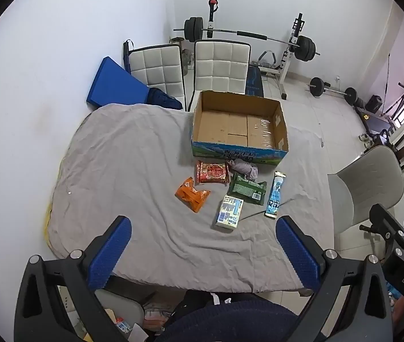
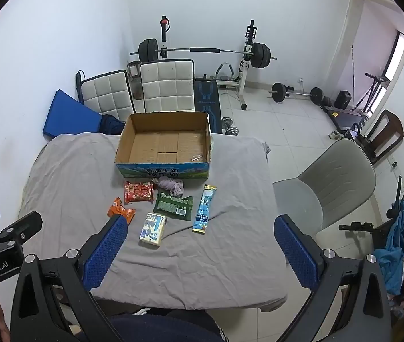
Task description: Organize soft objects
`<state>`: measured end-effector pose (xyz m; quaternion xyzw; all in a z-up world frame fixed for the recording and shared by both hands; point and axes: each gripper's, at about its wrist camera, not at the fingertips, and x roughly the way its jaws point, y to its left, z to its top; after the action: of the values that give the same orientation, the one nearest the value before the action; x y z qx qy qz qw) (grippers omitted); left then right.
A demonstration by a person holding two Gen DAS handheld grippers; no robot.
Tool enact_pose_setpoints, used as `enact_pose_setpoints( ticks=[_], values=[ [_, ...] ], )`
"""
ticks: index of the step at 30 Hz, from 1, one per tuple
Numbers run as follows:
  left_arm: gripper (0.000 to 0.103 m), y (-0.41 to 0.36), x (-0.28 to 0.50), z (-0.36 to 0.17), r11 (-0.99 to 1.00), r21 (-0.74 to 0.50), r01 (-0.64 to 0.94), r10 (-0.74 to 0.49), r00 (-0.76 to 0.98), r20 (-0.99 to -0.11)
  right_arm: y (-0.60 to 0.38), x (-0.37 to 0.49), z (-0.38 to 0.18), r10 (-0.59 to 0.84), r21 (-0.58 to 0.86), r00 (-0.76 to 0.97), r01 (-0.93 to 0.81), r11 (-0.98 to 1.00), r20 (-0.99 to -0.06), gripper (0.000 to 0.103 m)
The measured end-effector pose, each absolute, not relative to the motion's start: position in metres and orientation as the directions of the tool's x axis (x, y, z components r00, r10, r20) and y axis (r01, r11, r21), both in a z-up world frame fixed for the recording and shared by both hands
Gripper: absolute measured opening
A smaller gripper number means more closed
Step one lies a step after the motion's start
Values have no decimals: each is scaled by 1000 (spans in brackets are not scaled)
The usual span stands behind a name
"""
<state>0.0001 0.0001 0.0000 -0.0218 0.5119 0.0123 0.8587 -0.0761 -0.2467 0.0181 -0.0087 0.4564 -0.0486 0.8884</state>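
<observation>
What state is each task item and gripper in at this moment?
Cardboard box: open, empty.
Purple cloth: crumpled against the box front.
Five packets: lying loose on the grey sheet, outside the box.
Left gripper: open, holding nothing.
Right gripper: open, holding nothing.

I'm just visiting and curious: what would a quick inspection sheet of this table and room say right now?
Surface: table under wrinkled grey cloth.
Job's things: open cardboard box, nothing inside; in front lie a red packet, orange packet, green packet, white carton, blue stick pack, and a crumpled purple cloth.
Clutter: nothing seen.
Grippers: left tool and right tool both open, holding nothing.
Cables: nothing seen.
Surroundings: chairs, barbell rack.
</observation>
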Motion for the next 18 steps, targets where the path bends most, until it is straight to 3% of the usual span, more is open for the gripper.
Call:
enact_pose_setpoints(
  ticks=[18],
  values=[
    [103,-6,4,5,1000,-13,-28,2,478,-878,-247,-80,16,-90,-47,584,89,995,-807,103]
  ],
)
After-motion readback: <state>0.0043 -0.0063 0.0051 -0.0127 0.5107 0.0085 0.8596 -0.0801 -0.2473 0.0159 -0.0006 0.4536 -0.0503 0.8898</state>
